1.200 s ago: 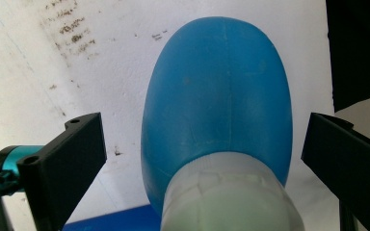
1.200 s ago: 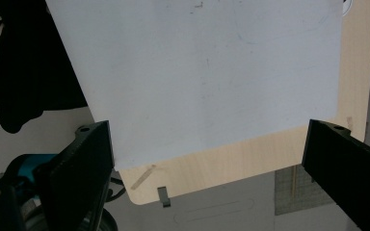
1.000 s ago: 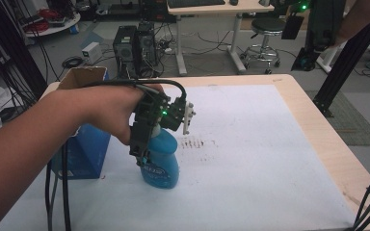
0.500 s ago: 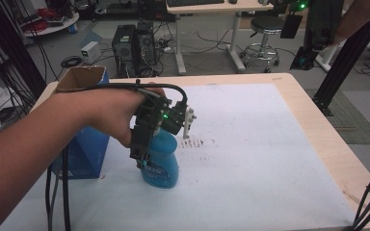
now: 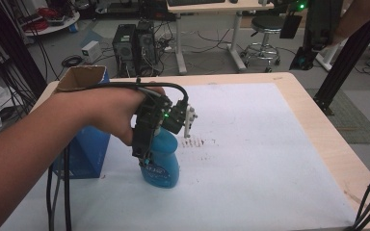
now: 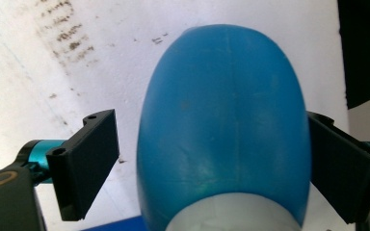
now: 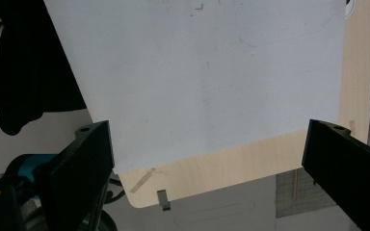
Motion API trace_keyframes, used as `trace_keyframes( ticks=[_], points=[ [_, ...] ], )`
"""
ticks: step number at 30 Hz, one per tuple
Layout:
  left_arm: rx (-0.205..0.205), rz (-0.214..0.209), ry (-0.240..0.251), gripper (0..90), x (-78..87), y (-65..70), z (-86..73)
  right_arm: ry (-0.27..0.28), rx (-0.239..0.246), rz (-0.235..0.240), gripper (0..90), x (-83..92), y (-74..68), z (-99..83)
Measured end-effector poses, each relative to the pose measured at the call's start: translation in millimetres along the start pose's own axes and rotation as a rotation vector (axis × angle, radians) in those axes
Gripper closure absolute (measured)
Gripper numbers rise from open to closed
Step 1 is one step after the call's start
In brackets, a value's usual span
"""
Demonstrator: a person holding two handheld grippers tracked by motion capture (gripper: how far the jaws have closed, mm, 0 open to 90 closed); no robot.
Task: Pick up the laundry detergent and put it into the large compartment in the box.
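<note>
Nearest the viewer in the high view, the person's forearm enters from the lower left, the hand carrying the left gripper (image 5: 149, 156), which points downward over a blue bottle (image 5: 161, 161). The bottle stands upright on the white sheet (image 5: 270, 144) covering the table (image 5: 318, 125), in the near-left part of the sheet, just right of a blue box (image 5: 84, 151) with an open cardboard top.

In the left gripper view, the bottle's rounded blue body (image 6: 224, 120) lies between the two black jaws. The right jaw appears to meet the bottle's side; a strip of white sheet shows between the left jaw and the bottle. The jaws are thus spread around the bottle, not yet pinching it.

Just beyond the bottle, dark smudges (image 5: 200, 143) mark the sheet.

In the right gripper view, the right gripper (image 7: 207, 159) has its jaws spread wide with nothing between them, looking down on the sheet and a corner of the wooden table edge (image 7: 231, 163).

Judged stage: the approach and straddling of the bottle are complete; closing the jaws, then lifting or moving the bottle, remain.
</note>
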State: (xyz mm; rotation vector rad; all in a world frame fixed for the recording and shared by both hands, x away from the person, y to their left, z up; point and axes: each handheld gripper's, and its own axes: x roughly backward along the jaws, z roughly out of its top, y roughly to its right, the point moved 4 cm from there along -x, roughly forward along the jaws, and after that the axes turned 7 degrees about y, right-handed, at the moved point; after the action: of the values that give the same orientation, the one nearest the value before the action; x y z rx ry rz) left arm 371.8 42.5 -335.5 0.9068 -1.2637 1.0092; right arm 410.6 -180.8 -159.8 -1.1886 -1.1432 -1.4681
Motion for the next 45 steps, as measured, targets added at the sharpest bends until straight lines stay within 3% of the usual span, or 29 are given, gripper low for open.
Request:
trace_keyframes(
  ticks=[21,45],
  points=[
    [-0.028,0.011,-0.034,22.7,-1.0,0.9,0.7,0.003,-0.003,0.003,3.1,-2.0,0.5,-1.5],
    [-0.042,0.034,-0.042,29.9,-1.8,2.1,0.3,0.002,-0.005,0.005,3.1,-2.9,0.9,-0.7]
  ],
)
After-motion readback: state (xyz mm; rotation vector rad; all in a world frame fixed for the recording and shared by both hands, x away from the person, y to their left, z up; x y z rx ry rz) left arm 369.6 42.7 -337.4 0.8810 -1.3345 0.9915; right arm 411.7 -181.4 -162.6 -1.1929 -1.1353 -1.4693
